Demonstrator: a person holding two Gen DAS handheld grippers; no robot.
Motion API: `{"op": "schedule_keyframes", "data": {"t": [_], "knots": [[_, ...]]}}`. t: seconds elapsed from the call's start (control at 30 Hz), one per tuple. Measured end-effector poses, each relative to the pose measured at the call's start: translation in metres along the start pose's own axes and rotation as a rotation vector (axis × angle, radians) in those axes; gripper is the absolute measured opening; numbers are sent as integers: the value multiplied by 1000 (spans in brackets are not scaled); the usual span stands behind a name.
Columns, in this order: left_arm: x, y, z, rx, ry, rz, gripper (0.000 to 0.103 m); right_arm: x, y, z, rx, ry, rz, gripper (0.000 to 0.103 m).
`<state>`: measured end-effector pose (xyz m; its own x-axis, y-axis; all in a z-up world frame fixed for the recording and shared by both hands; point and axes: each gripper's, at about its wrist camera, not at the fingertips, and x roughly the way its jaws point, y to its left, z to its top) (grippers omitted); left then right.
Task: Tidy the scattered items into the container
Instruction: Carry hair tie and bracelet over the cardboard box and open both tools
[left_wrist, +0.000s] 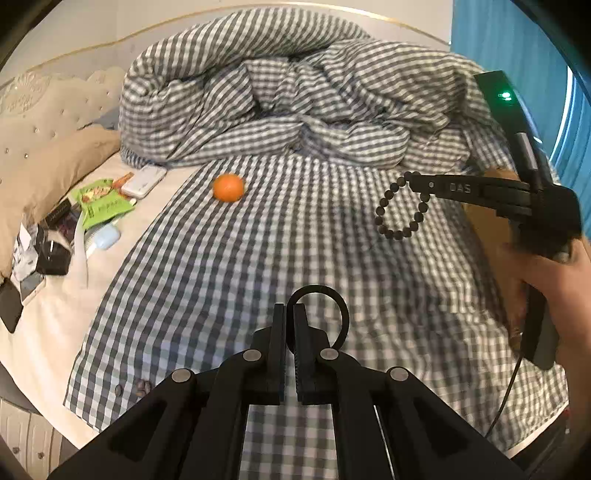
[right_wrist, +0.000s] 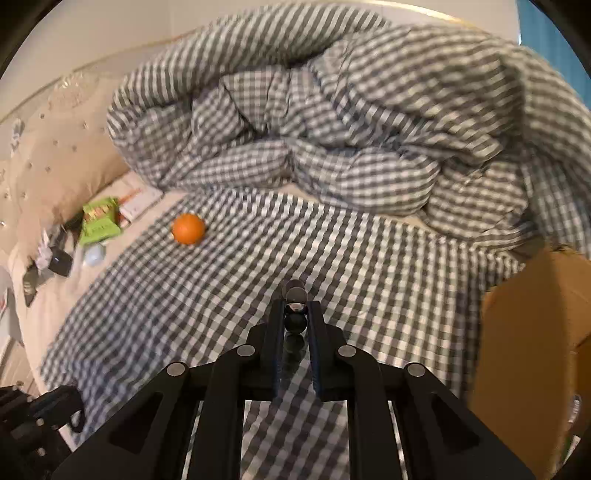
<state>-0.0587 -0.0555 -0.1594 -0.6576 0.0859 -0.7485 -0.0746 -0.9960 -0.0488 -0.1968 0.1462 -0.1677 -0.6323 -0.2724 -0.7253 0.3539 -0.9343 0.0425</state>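
Observation:
My left gripper (left_wrist: 290, 308) is shut on a thin black loop (left_wrist: 334, 297), which curls out to the right of its fingertips above the checked sheet. In the right wrist view my right gripper (right_wrist: 295, 308) is shut on a dark bead bracelet (right_wrist: 295, 321), with beads wedged between its fingers. The left wrist view shows that bracelet (left_wrist: 400, 210) hanging from the right gripper (left_wrist: 410, 180) above the bed, a hand holding the tool. An orange (left_wrist: 229, 187) (right_wrist: 188, 229) lies on the sheet farther back. A brown cardboard box (right_wrist: 535, 350) stands at the right.
A bunched checked duvet (left_wrist: 295, 103) fills the back of the bed. At the left, by a beige pillow (left_wrist: 48, 162), lie green snack packets (left_wrist: 103, 203), a pale blue bottle (left_wrist: 105, 236), a white case (left_wrist: 144, 181) and dark small items (left_wrist: 51, 254). Blue curtain (left_wrist: 509, 44) at right.

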Motion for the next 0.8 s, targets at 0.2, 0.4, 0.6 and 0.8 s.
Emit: {"op": "schedule_keyframes", "data": {"t": [0.2, 0.4, 0.6, 0.8], "knots": [[-24, -28, 13, 32, -56, -23, 3, -63, -10, 2, 12, -96, -7, 12], [-48, -58, 27, 59, -111, -51, 3, -126, -26, 1, 26, -186, -18, 12], [-67, -98, 40, 99, -153, -101, 3, -179, -50, -6, 42, -257, -68, 12], [-84, -143, 53, 147, -194, -159, 3, -228, -83, -19, 68, -311, -138, 12]]}}
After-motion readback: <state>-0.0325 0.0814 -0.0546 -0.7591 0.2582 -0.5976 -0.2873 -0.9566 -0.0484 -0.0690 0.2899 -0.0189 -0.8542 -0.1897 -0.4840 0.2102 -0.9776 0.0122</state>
